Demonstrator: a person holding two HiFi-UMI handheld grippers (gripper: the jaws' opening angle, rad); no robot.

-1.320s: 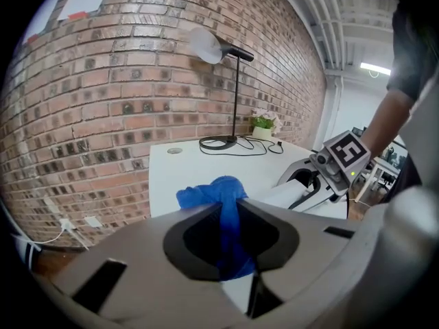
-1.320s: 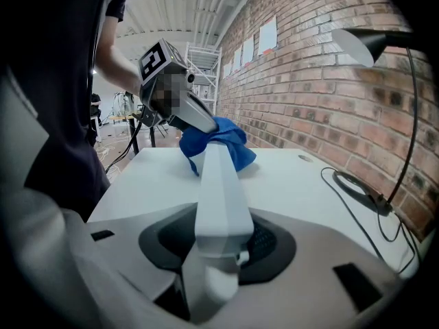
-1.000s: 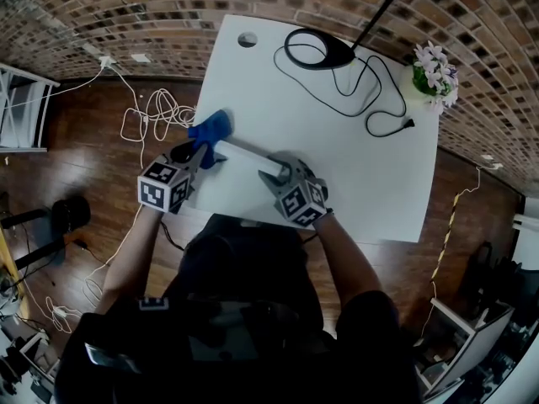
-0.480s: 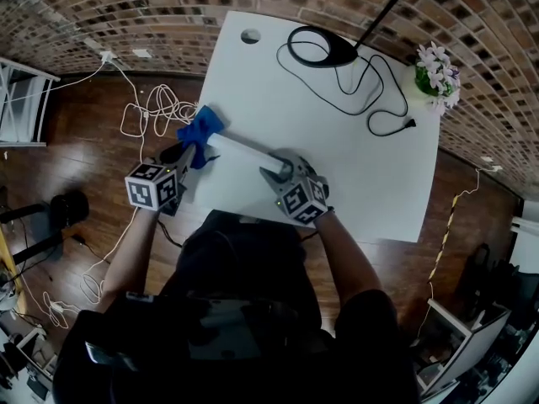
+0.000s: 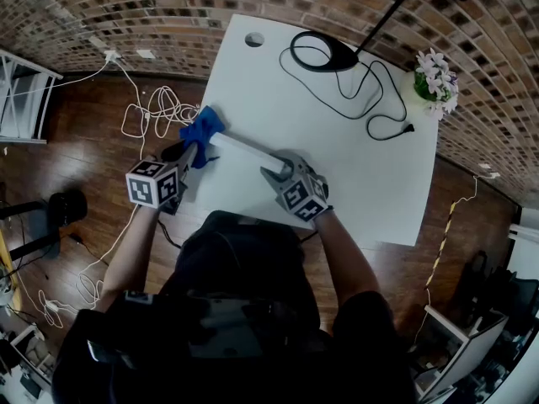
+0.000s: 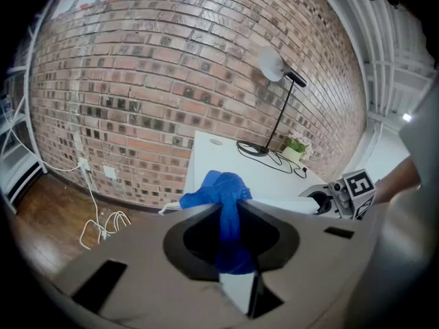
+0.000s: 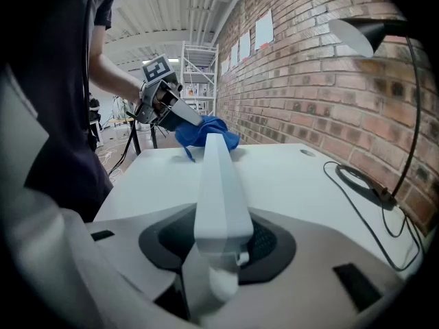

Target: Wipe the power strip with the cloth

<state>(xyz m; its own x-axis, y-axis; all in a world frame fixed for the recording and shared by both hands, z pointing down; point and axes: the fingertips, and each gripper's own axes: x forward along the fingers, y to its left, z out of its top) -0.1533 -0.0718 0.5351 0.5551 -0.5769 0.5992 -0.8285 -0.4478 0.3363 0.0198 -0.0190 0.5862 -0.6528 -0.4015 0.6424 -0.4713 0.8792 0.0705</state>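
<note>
The cloth (image 5: 202,130) in my left tongs (image 5: 192,151) is bright blue. The power strip (image 5: 240,148) in my right tongs (image 5: 274,172) is white, like the tabletop (image 5: 370,175). The brick wall (image 5: 126,7) is red-brown.

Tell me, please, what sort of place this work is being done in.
Probably a workshop or lab-style studio: bare brick wall, wooden floor strewn with loose cables, white metal shelving, and a single white table carrying a desk lamp.
</note>
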